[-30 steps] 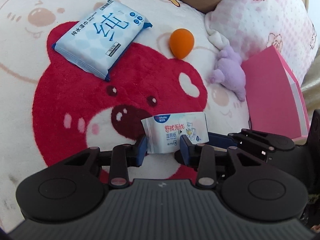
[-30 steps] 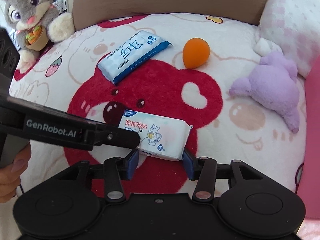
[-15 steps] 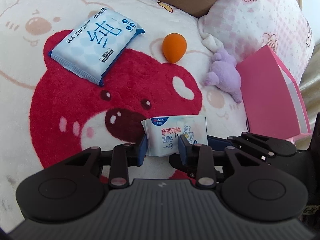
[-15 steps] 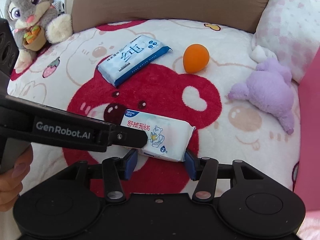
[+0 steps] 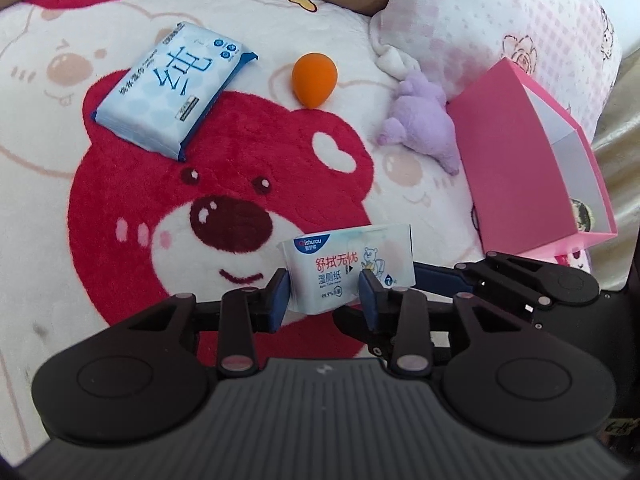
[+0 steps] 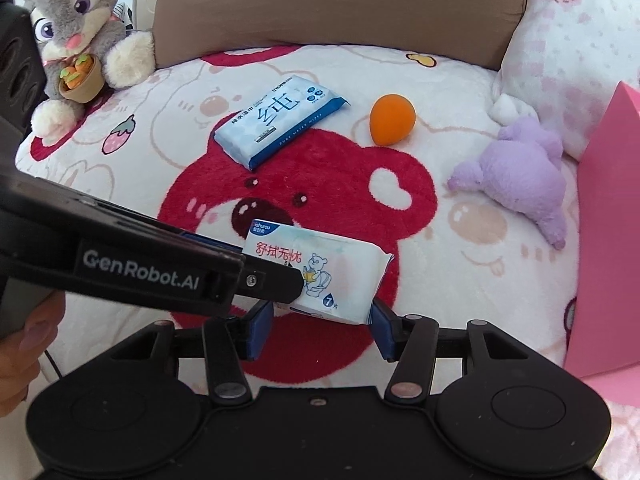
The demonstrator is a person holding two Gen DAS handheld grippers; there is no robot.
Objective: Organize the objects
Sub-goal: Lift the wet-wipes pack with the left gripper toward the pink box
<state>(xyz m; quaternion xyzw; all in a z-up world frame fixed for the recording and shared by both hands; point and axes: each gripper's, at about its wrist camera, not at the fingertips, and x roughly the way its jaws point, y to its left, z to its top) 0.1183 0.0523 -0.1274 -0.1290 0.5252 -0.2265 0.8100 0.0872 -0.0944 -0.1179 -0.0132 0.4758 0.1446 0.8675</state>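
Small wipes pack (image 5: 348,268) now lifted clear of the blanket (image 5: 120,208), pinched in left gripper (image 5: 323,295); right gripper (image 6: 318,330) jaws opening around it.

- The left wrist view looks steeply down along its own black two-finger gripper (image 5: 323,292), close above the plush white blanket with a red bear face (image 5: 168,216).
- The right wrist view faces likewise, from beside it; the left gripper (image 6: 276,280) crosses its lower left.
- Both share the small white wet-wipe packet (image 5: 352,264), the pale blue wipe pack (image 6: 280,120), and the orange egg-shaped sponge (image 5: 314,74).
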